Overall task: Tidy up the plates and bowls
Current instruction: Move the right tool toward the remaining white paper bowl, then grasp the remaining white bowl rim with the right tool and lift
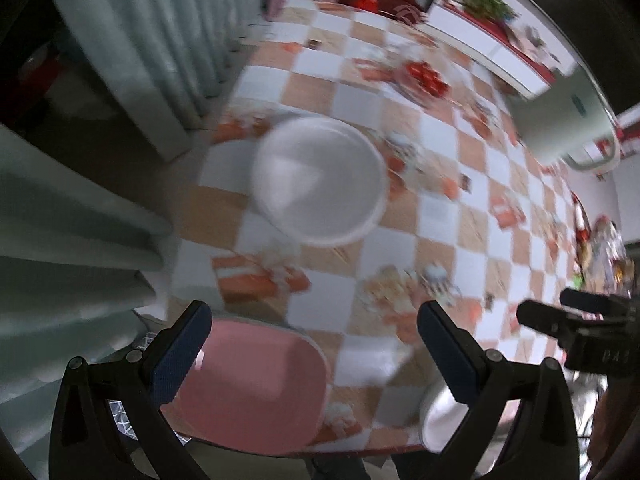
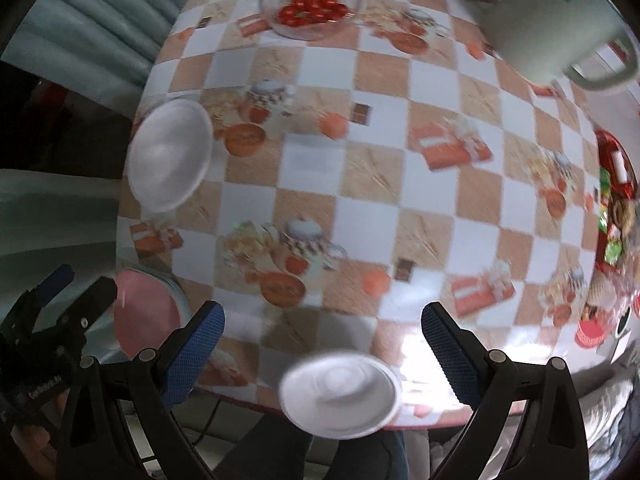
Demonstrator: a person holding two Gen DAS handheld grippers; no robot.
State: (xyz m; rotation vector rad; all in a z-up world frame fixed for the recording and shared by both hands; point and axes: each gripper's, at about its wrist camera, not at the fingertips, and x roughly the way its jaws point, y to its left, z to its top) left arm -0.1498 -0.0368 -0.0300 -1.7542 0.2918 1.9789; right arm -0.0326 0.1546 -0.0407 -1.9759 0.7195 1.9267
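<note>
Spotted pink rounded-square plastic plate [image 1: 252, 380] at near left table edge, directly under left gripper [image 1: 314, 354], jaws spread wide, pinching nothing; likely lined up for a grab, judging by position. Noted large white round bowl [image 1: 318, 180] further in on checkered orange-and-white tablecloth [image 1: 440, 208], apart from pink plate, looking like the natural stacking spot. Found small white round bowl [image 2: 340, 394] at near edge, right of pink plate, between fingers of right gripper [image 2: 322, 354], jaws also spread, nothing held. Dishes scattered singly, so organizing judged barely started. Caught glass bowl of red tomatoes [image 2: 310, 10] at far side and pale green mug-like container [image 2: 560, 36] far right, not part of job. Left view showed large bowl's depth and rim clearly, plus right gripper's body at right edge; small bowl only a sliver behind own finger. Right view showed small bowl whole, pink plate partly hidden by left gripper's body, large bowl squashed at left. Motion blur throughout, fine contact impossible to confirm.
</note>
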